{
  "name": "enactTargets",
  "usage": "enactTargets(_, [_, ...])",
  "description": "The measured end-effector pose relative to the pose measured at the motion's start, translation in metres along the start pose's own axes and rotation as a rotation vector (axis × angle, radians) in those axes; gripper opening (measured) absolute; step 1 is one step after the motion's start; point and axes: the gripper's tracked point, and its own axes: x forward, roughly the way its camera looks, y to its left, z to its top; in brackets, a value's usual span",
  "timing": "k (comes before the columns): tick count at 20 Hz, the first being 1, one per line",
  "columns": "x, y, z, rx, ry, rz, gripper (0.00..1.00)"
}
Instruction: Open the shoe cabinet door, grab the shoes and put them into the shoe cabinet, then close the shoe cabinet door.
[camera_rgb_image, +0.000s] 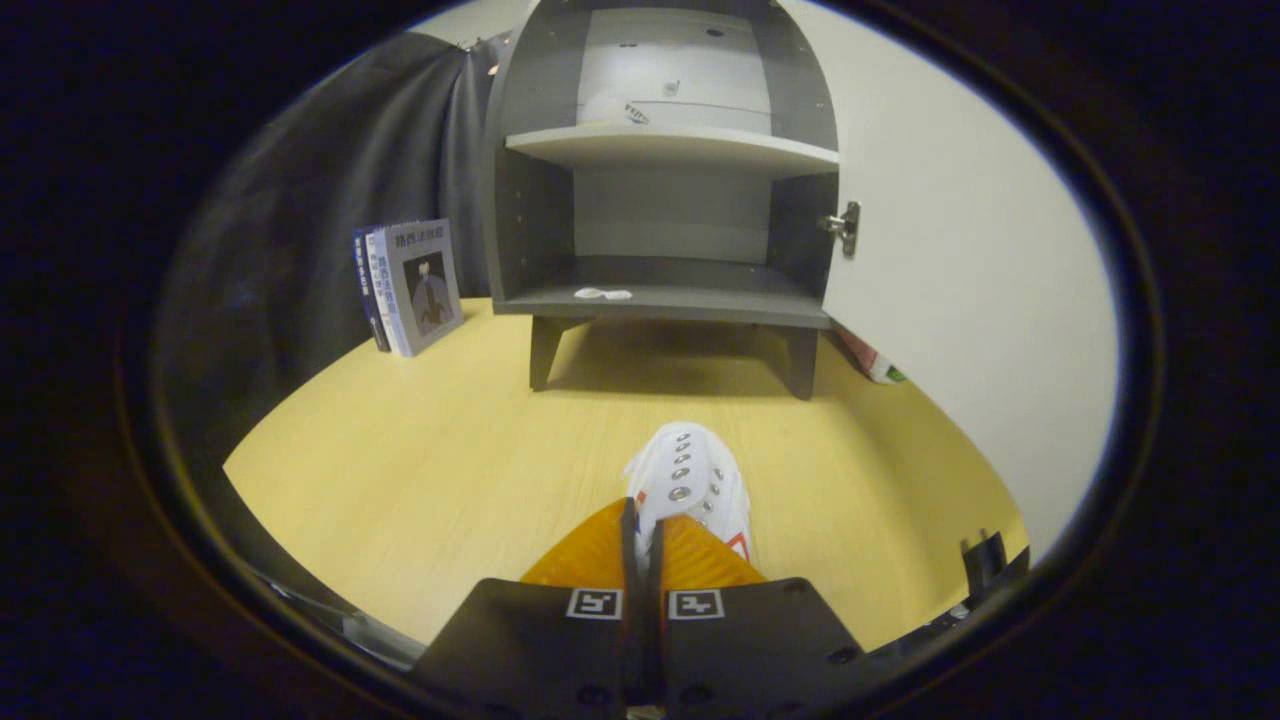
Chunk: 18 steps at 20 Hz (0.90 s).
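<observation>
Gripper clamped on white shoe, shoe cabinet door open, books beside, titles unreadable

Some books are standing upright on the yellow wooden tabletop, leaning near the dark curtain.

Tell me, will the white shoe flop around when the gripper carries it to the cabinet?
Probably a little. The gripper is shut on the white shoe at one thin edge, so the toe sticks out ahead and may sag or swing. It looks like a soft fabric sneaker with metal eyelets, likely light. The narrow pinch might let it twist on the way to the open shoe cabinet.
</observation>
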Motion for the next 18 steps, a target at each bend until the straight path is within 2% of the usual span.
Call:
enactTargets(10, [-0.074,-0.021,0.196,0.030,-0.200,-0.145,0.03])
enactTargets(14, [-0.070,-0.025,0.264,0.035,-0.250,-0.163,0.02])
enactTargets(18, [-0.040,-0.034,0.334,-0.005,-0.307,-0.153,0.02])
